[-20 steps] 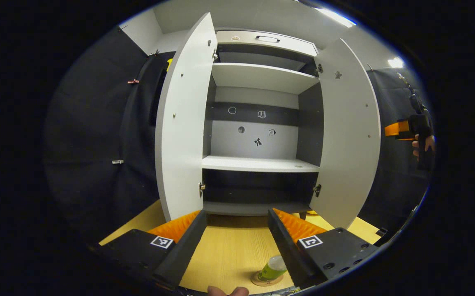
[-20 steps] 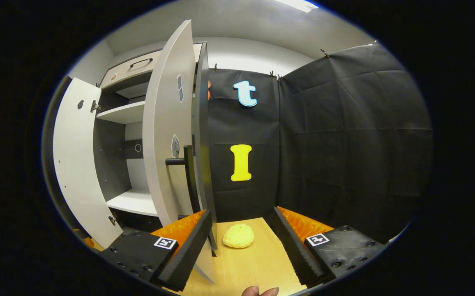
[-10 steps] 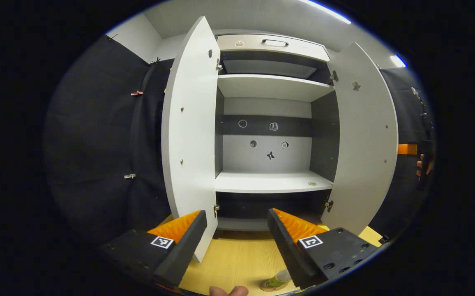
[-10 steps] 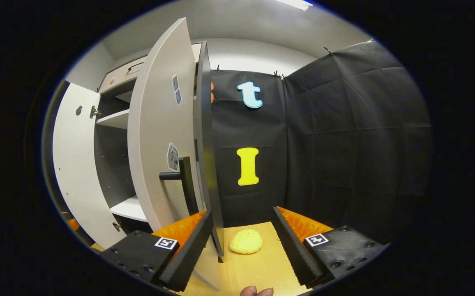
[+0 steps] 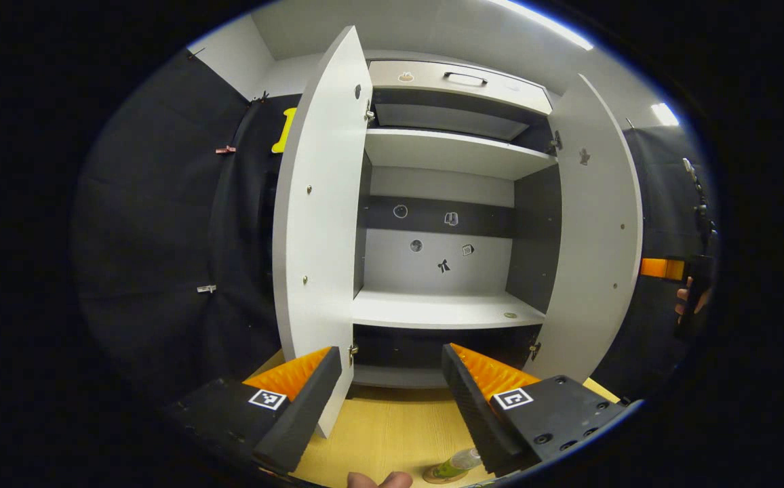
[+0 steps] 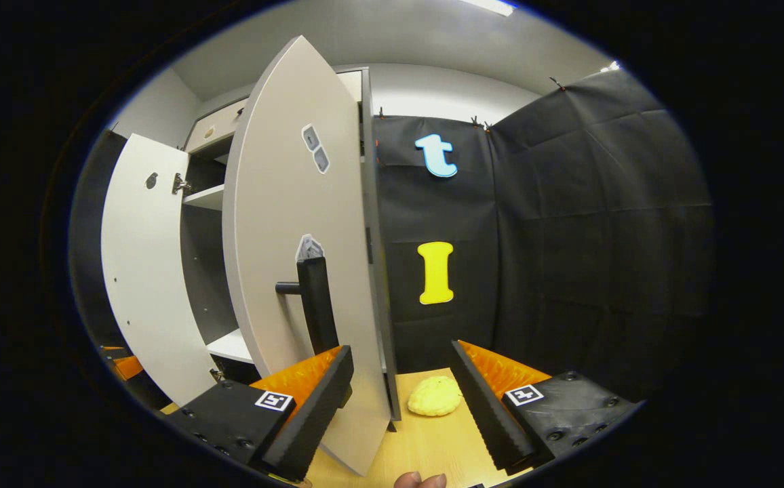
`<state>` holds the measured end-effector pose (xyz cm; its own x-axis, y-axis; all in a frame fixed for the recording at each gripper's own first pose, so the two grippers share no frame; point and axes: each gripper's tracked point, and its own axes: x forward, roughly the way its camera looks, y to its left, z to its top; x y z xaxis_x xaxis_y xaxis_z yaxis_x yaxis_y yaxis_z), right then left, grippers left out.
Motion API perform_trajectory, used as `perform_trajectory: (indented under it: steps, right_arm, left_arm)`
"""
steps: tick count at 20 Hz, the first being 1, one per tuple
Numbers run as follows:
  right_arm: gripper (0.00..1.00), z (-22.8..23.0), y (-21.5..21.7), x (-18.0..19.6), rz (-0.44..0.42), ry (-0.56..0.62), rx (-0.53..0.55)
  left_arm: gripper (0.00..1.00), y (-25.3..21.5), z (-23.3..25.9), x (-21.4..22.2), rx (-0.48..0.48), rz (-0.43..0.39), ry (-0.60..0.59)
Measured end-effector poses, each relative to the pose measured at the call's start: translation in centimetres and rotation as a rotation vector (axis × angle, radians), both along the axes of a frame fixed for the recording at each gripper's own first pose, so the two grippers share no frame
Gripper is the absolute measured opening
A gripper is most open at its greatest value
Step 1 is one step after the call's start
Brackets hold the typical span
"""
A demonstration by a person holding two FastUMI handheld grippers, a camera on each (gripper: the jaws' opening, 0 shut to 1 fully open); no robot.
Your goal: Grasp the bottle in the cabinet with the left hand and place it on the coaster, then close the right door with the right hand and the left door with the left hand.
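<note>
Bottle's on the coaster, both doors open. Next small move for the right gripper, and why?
Probably push the right gripper leftward against the right door, beside its handle. The door stands ajar, with its outer face just ahead of the open fingers, and the bottle already sits on the coaster, so closing comes next.

Left gripper: 2 long ridged fingers on black blocks, each block bearing 1 square black-and-white marker; round screws dot one block; right gripper carries the same build and markers
</note>
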<state>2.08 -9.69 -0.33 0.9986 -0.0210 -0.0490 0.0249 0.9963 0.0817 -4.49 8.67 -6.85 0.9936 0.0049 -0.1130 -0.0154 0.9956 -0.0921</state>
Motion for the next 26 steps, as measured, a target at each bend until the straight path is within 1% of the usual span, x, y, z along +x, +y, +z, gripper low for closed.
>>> perform_trajectory:
  steps: [5,8,12,20,26]
  right_arm:
    - [0.97,-0.4,5.0,1.2,0.067,0.006,0.001]
    - [0.98,-0.5,7.5,2.8,0.092,-0.004,-0.013]
    - [0.98,-0.9,10.5,5.1,0.114,0.001,0.006]
    - [0.98,-1.1,13.3,7.9,0.119,-0.013,-0.023]
    - [0.98,-1.4,14.8,10.0,0.107,-0.021,-0.022]
  left_arm:
    - [0.95,0.8,-0.2,0.2,0.011,-0.022,-0.003]
    - [0.95,0.8,-0.3,0.1,-0.016,-0.043,-0.006]
    - [0.95,1.5,-0.4,0.1,-0.009,-0.052,-0.008]
    - [0.95,4.7,-0.6,-0.6,0.001,-0.023,-0.001]
    - [0.95,8.7,-0.5,-1.5,0.030,0.034,0.009]
